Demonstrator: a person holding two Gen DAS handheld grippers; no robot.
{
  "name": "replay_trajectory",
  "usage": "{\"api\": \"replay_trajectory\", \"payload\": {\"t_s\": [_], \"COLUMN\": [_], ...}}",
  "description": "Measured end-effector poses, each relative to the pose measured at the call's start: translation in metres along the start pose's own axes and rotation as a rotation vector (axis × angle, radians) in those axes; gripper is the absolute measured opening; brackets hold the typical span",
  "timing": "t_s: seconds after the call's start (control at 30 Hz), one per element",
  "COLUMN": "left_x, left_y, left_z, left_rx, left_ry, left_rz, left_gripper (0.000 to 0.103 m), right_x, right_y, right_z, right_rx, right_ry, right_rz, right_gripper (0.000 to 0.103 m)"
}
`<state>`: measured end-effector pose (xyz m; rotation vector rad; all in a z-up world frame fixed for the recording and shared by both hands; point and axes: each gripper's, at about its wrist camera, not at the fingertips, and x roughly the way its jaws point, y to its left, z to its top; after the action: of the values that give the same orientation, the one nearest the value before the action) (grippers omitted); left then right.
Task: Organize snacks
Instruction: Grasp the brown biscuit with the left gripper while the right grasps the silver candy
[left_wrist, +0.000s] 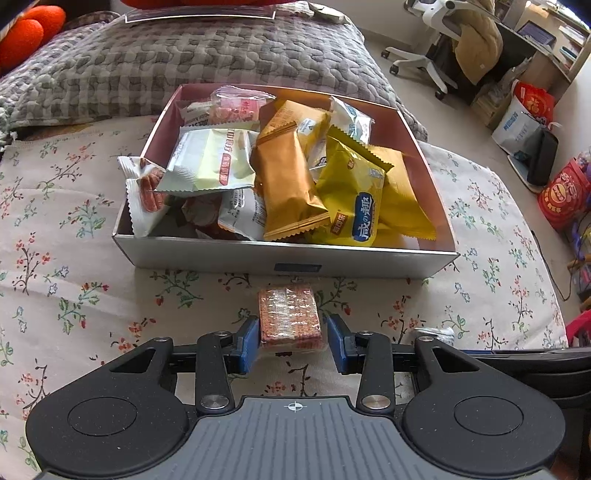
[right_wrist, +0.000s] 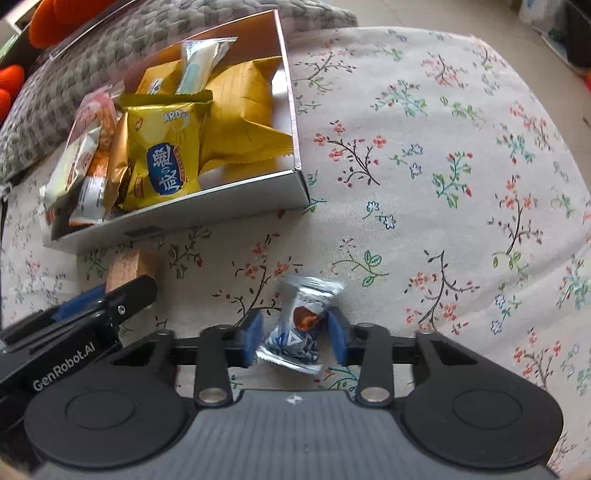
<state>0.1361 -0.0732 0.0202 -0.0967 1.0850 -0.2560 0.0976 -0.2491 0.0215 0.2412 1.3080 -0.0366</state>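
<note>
Floral cotton covers the bed (right_wrist: 424, 155) under both of my tongs, and the grey cardboard box (left_wrist: 280, 260) of snacks sits on it just ahead of them. From the left wrist camera I see my left tongs (left_wrist: 291, 341) clamped on a reddish-brown foil-wrapped snack bar (left_wrist: 290, 319), blue pads pressed against its two long sides, the bar's far end just short of the box's near wall. Inside the box lie a yellow packet with a blue oval label (left_wrist: 351, 199), a gold packet (left_wrist: 286, 184) beside it, a pale green-white packet (left_wrist: 207, 162) to the left, and a pink-printed clear bag (left_wrist: 236, 103) at the back. A white packet showing pecans (left_wrist: 142, 192) leans over the left near corner of the rim. From the right wrist camera, my right tongs (right_wrist: 295, 336) sit around a small silver-and-blue wrapped candy (right_wrist: 301, 325) lying tilted on the sheet; both pads meet its wrapper, so I read it as gripped, though the picture is blurred there. My left tongs appear at that view's lower left, near the box's front wall. Beyond the bed a grey checked quilt (left_wrist: 184, 62) lies behind the box.
</note>
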Motion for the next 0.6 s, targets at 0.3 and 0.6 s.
{"api": "replay_trajectory", "payload": {"t_s": [0.3, 0.6], "left_x": [-0.006, -0.014], "left_y": [-0.002, -0.004], "left_z": [0.003, 0.004], "left_rx": [0.009, 0.006], "left_ry": [-0.012, -0.03], "left_rz": [-0.012, -0.03], "left_gripper": [0.037, 0.037], "right_x": [-0.005, -0.026], "right_y": [0.0, 0.0], "right_z": [0.002, 0.005], "right_rx": [-0.017, -0.011], "right_ry": [-0.023, -0.061], "right_rz": [-0.003, 0.013], "right_gripper": [0.018, 0.018]}}
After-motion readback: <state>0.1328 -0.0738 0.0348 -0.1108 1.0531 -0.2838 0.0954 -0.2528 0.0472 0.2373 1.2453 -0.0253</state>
